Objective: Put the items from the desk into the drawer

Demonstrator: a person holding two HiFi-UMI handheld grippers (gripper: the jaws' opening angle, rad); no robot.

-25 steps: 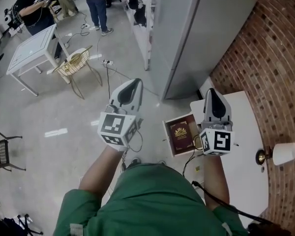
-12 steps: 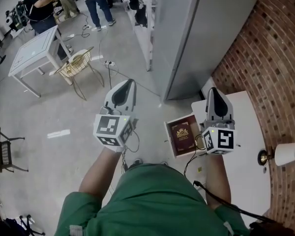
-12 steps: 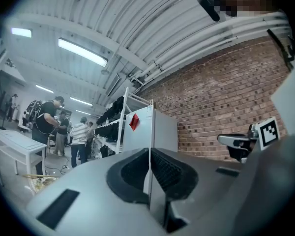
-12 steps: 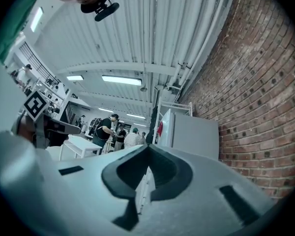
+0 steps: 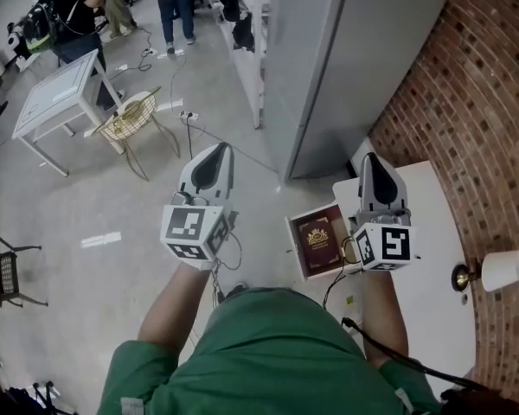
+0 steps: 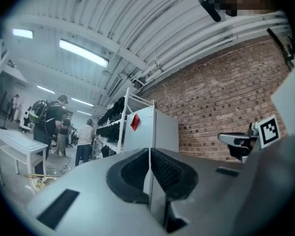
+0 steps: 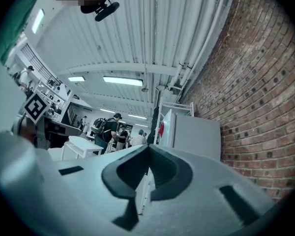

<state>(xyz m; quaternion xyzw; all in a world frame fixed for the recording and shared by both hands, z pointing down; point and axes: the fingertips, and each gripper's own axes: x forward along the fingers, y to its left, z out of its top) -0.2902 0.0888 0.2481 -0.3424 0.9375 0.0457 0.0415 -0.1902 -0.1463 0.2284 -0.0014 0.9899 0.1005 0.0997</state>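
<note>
In the head view a small open drawer (image 5: 295, 247) juts out from the left side of the white desk (image 5: 434, 232). A maroon book with a gold emblem (image 5: 318, 237) lies inside it. My right gripper (image 5: 370, 160) is held level above the desk's near-left corner, just right of the drawer, jaws shut and empty. My left gripper (image 5: 218, 151) hangs over the bare floor left of the drawer, also shut on nothing. In the left gripper view my left gripper (image 6: 149, 151) has its pads meeting in a line; my right gripper (image 7: 147, 150) looks the same in its own view.
A lamp with a white shade (image 5: 500, 270) and brass base stands by the brick wall (image 5: 476, 102) at the right. A tall grey cabinet (image 5: 346, 59) rises beyond the desk. Farther left are a white table (image 5: 56, 93), a wire chair (image 5: 131, 115), floor cables and standing people.
My left gripper has drifted a little to the left in the head view. The right gripper, the drawer and the book stay where they were.
</note>
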